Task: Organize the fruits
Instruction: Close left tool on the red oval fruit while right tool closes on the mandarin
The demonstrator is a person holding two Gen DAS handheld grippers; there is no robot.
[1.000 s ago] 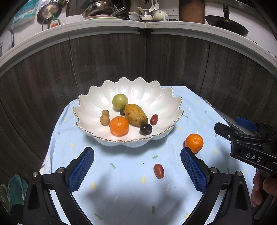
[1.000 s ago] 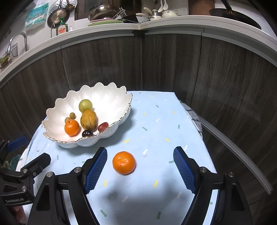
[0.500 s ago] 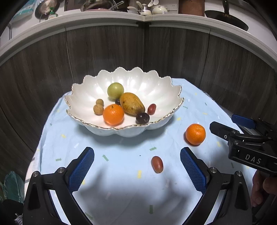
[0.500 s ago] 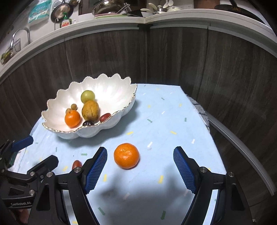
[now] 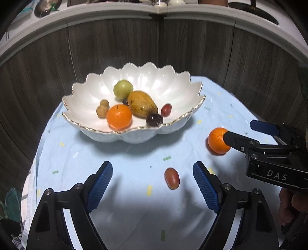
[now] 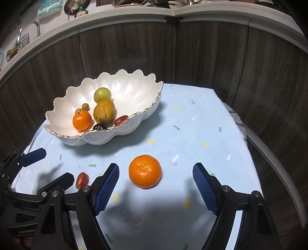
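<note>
A white scalloped bowl (image 5: 82, 96) (image 6: 134, 90) on the light blue cloth holds a mango (image 5: 142, 103), a green fruit (image 5: 123, 88), an orange (image 5: 119, 116), a red grape, a dark plum and small brown fruits. A loose orange (image 6: 144, 171) (image 5: 216, 141) lies on the cloth between the open fingers of my right gripper (image 6: 156, 184). A loose red grape (image 5: 171, 177) (image 6: 82, 180) lies on the cloth just ahead of my open left gripper (image 5: 153, 184), nearer its right finger. Both grippers are empty.
A dark wood panel wall curves behind the table. A white counter above it carries pans and dishes (image 6: 77, 5). The table (image 6: 238, 123) edge drops off to the right. The other gripper's body shows in each view (image 5: 275, 159) (image 6: 28, 192).
Both grippers have moved forward and lower. The loose orange now lies between the right fingers, and the red grape is closer to the left fingers. The bowl's fruit has not moved.
</note>
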